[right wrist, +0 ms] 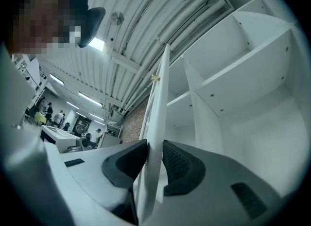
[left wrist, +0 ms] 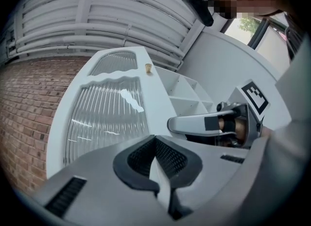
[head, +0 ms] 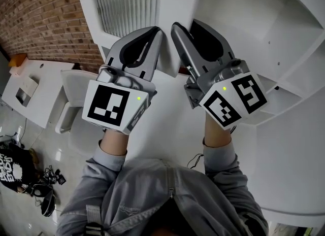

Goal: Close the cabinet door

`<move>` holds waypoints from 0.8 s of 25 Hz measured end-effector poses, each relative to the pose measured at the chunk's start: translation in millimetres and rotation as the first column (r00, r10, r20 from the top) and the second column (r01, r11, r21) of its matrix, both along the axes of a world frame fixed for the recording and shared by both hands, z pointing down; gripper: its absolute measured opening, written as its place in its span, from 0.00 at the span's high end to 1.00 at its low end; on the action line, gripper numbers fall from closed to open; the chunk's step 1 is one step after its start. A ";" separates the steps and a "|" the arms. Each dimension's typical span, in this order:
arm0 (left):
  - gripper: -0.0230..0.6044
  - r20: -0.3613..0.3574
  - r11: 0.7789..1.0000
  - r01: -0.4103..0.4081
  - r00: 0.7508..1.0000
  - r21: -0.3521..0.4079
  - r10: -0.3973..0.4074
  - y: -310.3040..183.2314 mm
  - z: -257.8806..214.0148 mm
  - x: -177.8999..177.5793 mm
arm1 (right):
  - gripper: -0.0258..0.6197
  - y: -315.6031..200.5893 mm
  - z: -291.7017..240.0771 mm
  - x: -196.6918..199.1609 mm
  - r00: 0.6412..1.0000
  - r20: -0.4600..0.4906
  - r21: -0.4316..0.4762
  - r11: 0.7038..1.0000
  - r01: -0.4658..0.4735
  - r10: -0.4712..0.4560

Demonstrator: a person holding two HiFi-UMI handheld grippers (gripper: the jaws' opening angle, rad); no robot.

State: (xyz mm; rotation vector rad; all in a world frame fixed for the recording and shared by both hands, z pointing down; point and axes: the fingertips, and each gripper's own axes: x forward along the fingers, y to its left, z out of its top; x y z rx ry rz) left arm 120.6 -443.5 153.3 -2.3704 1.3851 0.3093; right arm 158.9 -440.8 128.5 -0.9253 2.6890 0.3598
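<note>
Grippers: two | left gripper [left wrist: 155,140] closed | right gripper [right wrist: 154,148] clamps one cabinet door [left wrist: 104,118] | one knob [left wrist: 148,67]

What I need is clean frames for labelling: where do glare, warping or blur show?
Left gripper view: fisheye bows the cabinet door, glare streaks cross its ribbed glass, corners go black. Right gripper view: the door's near edge looks soft, a ceiling light blows out. Head view: evenly lit, sharp, shelves bowed.
</note>
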 end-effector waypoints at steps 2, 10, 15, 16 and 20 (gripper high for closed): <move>0.95 0.008 1.000 -0.004 1.000 -0.004 0.004 -4.2 0.4 2.4 | 0.78 -4.6 -0.3 2.9 1.000 -0.001 -0.002 1.000 -0.008 0.008; 0.95 0.001 1.000 -0.026 1.000 -0.007 0.026 -17.6 -1.5 7.0 | 0.77 -19.4 -1.7 9.2 0.999 0.006 -0.005 0.999 -0.033 0.033; 0.95 0.005 0.999 -0.030 1.000 -0.014 0.031 -27.6 -2.3 12.2 | 0.77 -30.6 -2.5 14.8 0.999 0.009 -0.010 0.999 -0.051 0.051; 0.95 0.004 0.999 -0.030 1.000 -0.014 0.030 -29.7 -2.5 12.5 | 0.77 -32.8 -2.7 15.2 0.999 0.010 -0.011 0.999 -0.053 0.053; 0.95 0.015 0.999 -0.037 0.999 -0.022 0.038 -36.9 -2.4 14.4 | 0.76 -40.3 -4.9 18.1 0.997 0.015 -0.016 0.997 -0.074 0.074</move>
